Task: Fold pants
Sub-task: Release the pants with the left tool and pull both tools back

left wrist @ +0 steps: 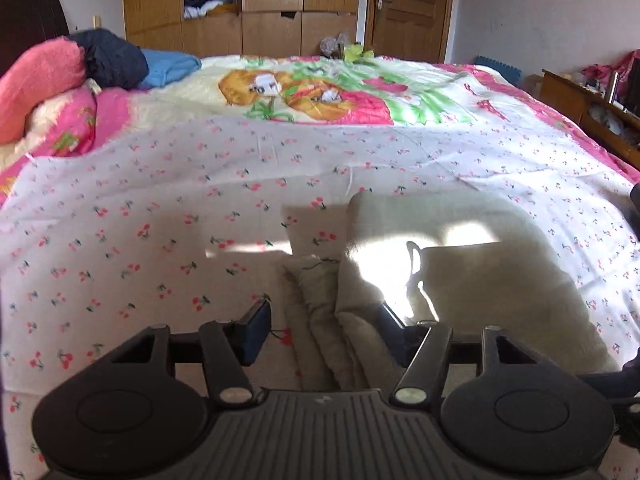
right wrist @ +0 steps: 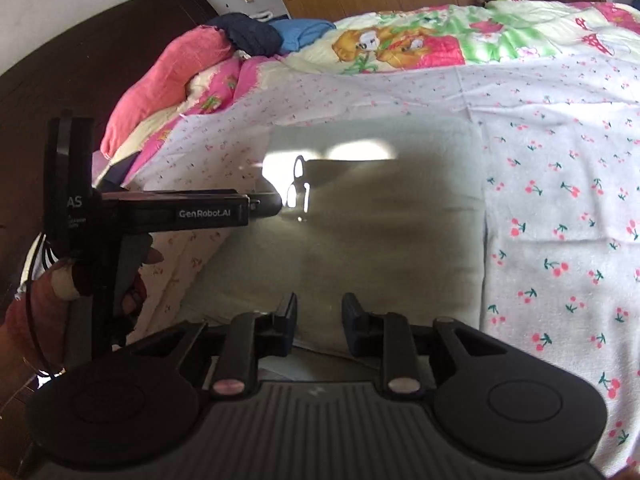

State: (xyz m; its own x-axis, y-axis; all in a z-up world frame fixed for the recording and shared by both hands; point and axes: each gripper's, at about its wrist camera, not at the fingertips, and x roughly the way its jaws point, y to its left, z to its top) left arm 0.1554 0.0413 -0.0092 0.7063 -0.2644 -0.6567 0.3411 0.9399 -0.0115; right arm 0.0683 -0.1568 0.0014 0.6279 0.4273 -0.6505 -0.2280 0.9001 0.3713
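Observation:
The pants [left wrist: 460, 272] are a pale grey-green fabric, folded into a flat rectangle on the cherry-print sheet [left wrist: 160, 200]. Sunlight and gripper shadows fall across them. My left gripper [left wrist: 326, 322] is open at their left edge. The stacked fold layers [left wrist: 316, 300] lie between its fingers, and the pads do not press on them. In the right wrist view the pants [right wrist: 380, 220] fill the middle. My right gripper [right wrist: 320, 316] hovers at their near edge, open with a narrow gap and nothing pinched. The left gripper's body [right wrist: 172, 212] reaches in from the left, held by a hand [right wrist: 132, 280].
A pink pillow [left wrist: 40, 80], a dark blue garment [left wrist: 112, 56] and a blue cloth [left wrist: 168, 66] are piled at the bed's far left. A cartoon-print quilt [left wrist: 320, 92] covers the far half. A wooden wardrobe [left wrist: 272, 8], door [left wrist: 408, 4] and side table [left wrist: 592, 108] stand beyond.

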